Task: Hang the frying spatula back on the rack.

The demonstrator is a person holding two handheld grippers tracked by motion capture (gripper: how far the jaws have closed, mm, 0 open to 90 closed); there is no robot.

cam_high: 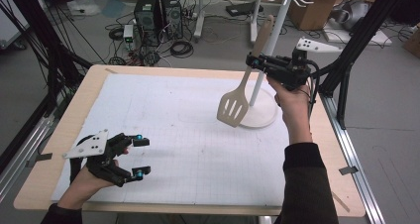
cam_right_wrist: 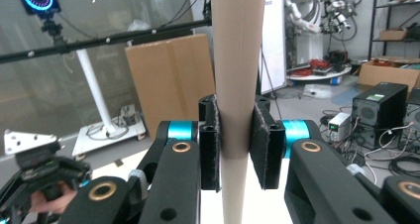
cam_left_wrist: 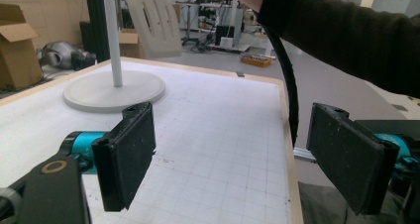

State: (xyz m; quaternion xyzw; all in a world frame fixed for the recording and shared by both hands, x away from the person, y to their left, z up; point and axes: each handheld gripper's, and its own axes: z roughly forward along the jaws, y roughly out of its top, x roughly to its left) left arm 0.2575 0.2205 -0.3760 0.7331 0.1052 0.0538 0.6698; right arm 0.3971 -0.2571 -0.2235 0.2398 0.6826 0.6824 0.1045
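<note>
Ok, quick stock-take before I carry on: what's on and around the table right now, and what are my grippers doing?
slotted spatula: 1, beige, held off the table by its handle, blade hanging beside the stand's pole
utensil stand: 1, white, round base at the table's far right, pole up to hooks
table: 1, light wood rim, white gridded mat on top
computer towers: 2, black, on the floor beyond the table
cardboard boxes: brown, on the floor at the far right
right gripper: 1, black, shut on the spatula's handle
left gripper: 1, black, open and holding nothing, near left of the table
</note>
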